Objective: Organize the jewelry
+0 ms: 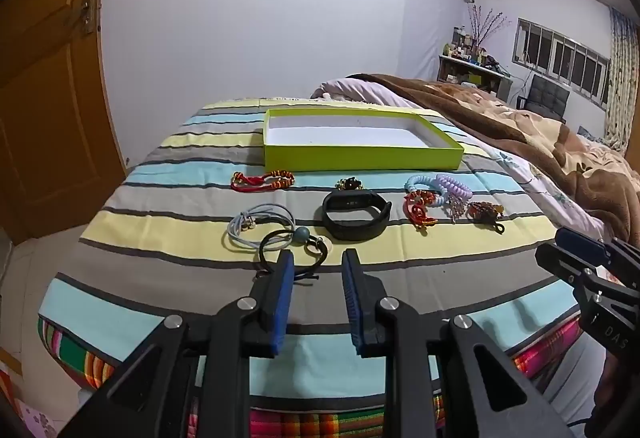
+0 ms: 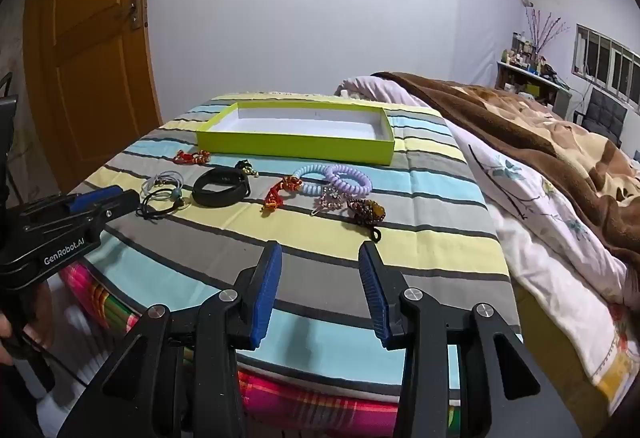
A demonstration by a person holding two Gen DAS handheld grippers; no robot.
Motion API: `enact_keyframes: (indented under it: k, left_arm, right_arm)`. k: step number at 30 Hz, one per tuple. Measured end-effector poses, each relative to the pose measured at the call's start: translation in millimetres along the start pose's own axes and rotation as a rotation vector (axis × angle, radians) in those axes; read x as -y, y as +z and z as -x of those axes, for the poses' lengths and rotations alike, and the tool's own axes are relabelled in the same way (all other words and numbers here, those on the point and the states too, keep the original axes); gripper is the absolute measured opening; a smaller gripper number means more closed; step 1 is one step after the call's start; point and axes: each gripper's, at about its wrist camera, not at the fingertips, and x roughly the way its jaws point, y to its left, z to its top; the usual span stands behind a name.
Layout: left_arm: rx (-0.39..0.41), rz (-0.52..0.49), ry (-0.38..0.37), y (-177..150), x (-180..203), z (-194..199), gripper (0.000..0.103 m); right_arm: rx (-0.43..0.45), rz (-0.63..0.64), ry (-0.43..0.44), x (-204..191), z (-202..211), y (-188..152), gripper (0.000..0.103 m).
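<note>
Walls: plain white wall [image 1: 240,37]
Door: orange-brown wooden door [image 2: 92,49], left
Bed: brown patterned blanket [image 1: 540,129]
Window: barred grey window [image 1: 560,53], far right

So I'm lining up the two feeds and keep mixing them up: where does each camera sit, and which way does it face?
Left wrist: sits on the left gripper, looking down its open jaws at the black band; the right gripper shows at right.
Right wrist: sits on the right gripper, facing the purple coil ties; the left gripper and a hand show at left.
Both share the green box and striped cloth.
</note>
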Motion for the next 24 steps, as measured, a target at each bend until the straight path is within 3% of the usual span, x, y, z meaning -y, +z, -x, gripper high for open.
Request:
enact_keyframes:
  k: [4,5,24]
  left_arm:
    - [0.009,0.016,-0.01,0.2,-9.1,0.4,0.026]
    - [0.043,0.0,-0.002,-4.5,-6.9,6.5,0.026]
    - [0.036,-0.001,0.03,-6.0,-4.2,8.1,0.026]
  right_arm:
    - [-0.004,0.002,-0.002,1.7,1.3,-3.0,0.041]
    - [-0.004,0.001,-0.002,0.5,5.3,1.4,0.041]
    - [0.015,0.002,-0.012,-4.7,6.7,1.7,0.041]
